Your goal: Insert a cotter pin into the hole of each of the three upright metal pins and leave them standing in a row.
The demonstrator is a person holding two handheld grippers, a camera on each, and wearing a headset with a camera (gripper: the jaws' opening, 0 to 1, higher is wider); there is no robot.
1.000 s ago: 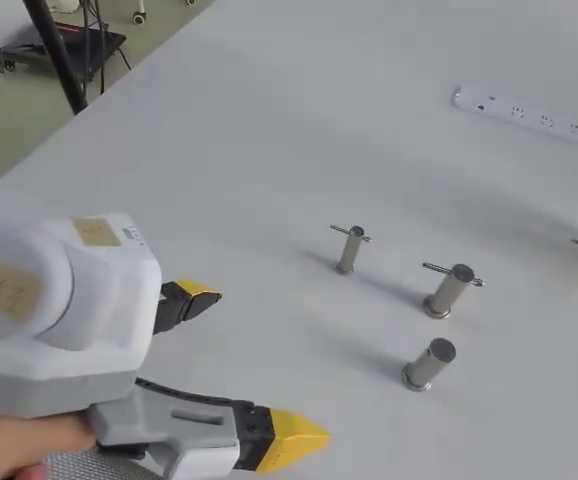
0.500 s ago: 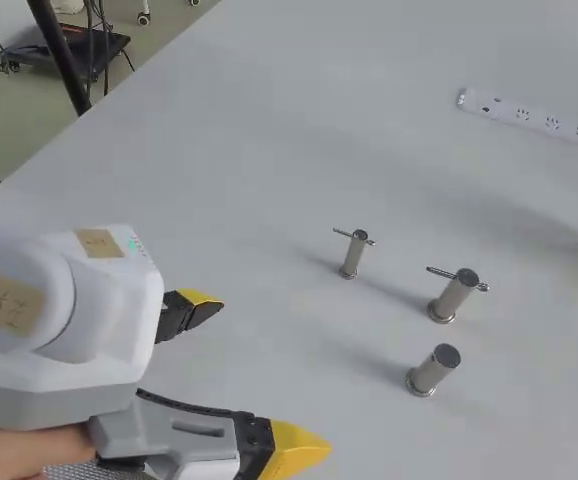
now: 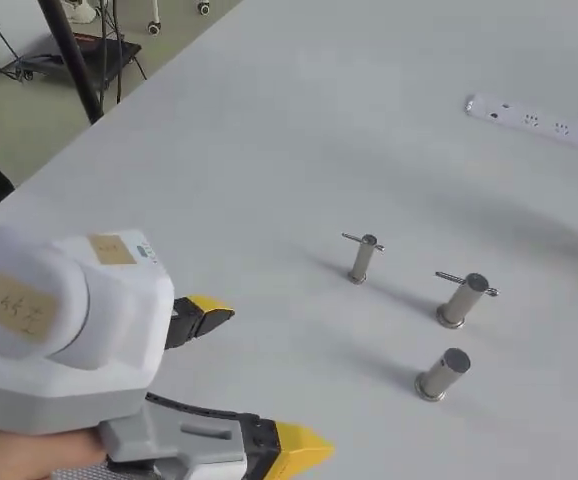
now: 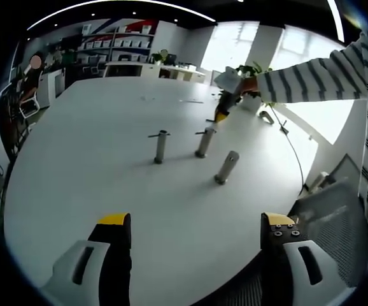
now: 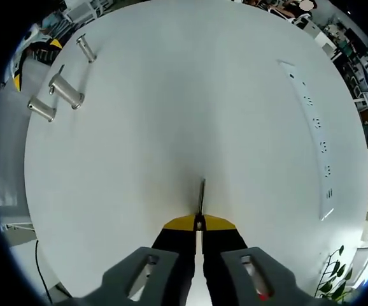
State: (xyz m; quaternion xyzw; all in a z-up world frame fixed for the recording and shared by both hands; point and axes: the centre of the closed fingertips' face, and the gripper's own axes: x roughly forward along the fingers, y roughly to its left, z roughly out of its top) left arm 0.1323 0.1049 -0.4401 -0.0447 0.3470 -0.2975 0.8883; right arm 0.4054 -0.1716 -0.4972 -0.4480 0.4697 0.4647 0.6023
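Moved: nothing on the white table [image 3: 269, 150] that I can make out. The head view itself has drifted, so the pins and the power strip [image 3: 534, 120] sit a touch lower and further right in the picture than a second ago.
Left gripper [image 4: 195, 222]: jaws spread wide, nothing between them, hanging low at the near side of the table and pointing toward the three pins.
Right gripper [image 5: 198, 223]: jaws pinched tight on the third cotter pin [image 5: 201, 191], which sticks straight out ahead of the yellow tips, just above the table.
Far metal pin [image 3: 362, 260]: upright, with the first cotter pin [image 3: 359, 239] through its top.
Middle metal pin [image 3: 462, 300]: upright, with the second cotter pin [image 3: 457, 279] through its top.
Near metal pin [image 3: 441, 372]: upright and bare, no cotter pin in it.
Gap to close: in the right gripper view the three pins stand well apart from the held cotter pin, off toward the upper left.
Progress: by my reckoning two of three are done. What is left is carrying the held cotter pin to the near metal pin and threading it through the hole.
Row: the near metal pin looks a little off the line of the other two, so it may want a nudge.
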